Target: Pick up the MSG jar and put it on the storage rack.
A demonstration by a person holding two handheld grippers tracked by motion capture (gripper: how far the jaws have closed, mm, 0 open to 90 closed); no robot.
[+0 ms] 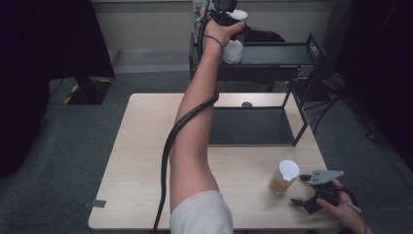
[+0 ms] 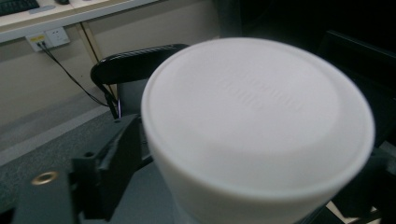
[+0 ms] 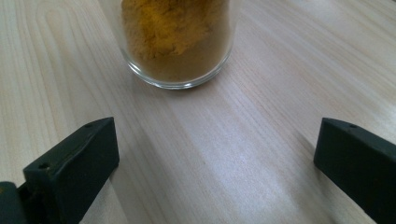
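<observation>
While left tool (image 1: 229,17) seemingly grips white-lidded jar (image 1: 234,50), right tool (image 1: 306,190) open.

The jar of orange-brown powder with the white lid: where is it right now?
In the high view the jar stands on the table's near right part, just left of the open right gripper and in front of the black shelf rack.

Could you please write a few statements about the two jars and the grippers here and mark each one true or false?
1. The right gripper has its jaws spread wide apart. True.
2. The right gripper is clamped on the jar of yellow powder. False: the jar stands on the table, ahead of the jaws and untouched.
3. The left gripper is up at the top shelf of the black rack. True.
4. The white-lidded jar by the left gripper lies on the floor. False: it is on the rack's top shelf.
</observation>
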